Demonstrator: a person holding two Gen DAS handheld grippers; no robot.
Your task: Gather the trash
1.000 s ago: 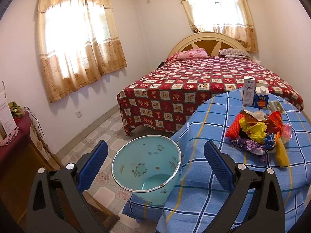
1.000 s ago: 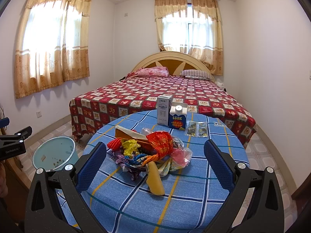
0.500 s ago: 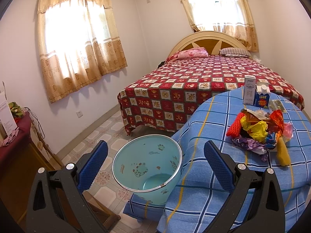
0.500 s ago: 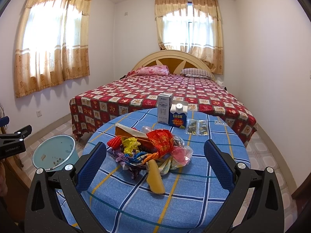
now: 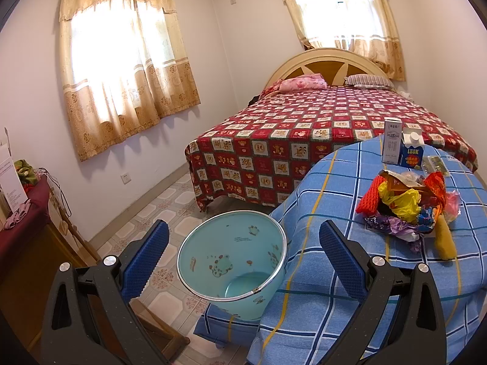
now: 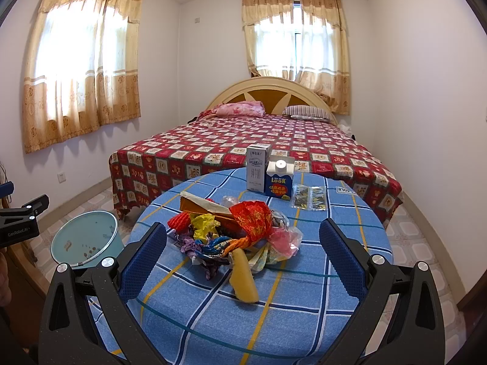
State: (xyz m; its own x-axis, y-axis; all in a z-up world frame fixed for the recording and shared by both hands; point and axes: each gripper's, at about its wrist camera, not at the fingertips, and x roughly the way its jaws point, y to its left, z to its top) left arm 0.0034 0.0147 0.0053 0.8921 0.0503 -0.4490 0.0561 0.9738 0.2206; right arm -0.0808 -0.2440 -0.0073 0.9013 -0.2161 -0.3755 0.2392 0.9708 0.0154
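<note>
Crumpled trash pile (image 6: pixel 234 234) lay near table (image 6: pixel 304 304) centre; right gripper (image 6: pixel 243 257) wide, facing it; left gripper (image 5: pixel 243 257) wide over teal bin (image 5: pixel 232 261), likely for dropping.

The left hand-held gripper (image 5: pixel 243 257) has its jaws spread wide, with nothing between the blue pads (image 5: pixel 146 261). A light blue bin (image 5: pixel 232 263), metal-rimmed and tilted toward the camera, sits framed between them, beside the bench (image 5: pixel 334 273). The bench carries a blue checked cloth. On it lies a trash pile (image 5: pixel 408 210) of crumpled wrappers, with a yellow piece (image 5: pixel 445 240) at its near edge. Farther back stand a white carton (image 5: pixel 391 145) and a blue carton (image 5: pixel 411 153), just beside each other. A bed (image 5: pixel 304 140) with a red patterned cover stands beyond.
</note>
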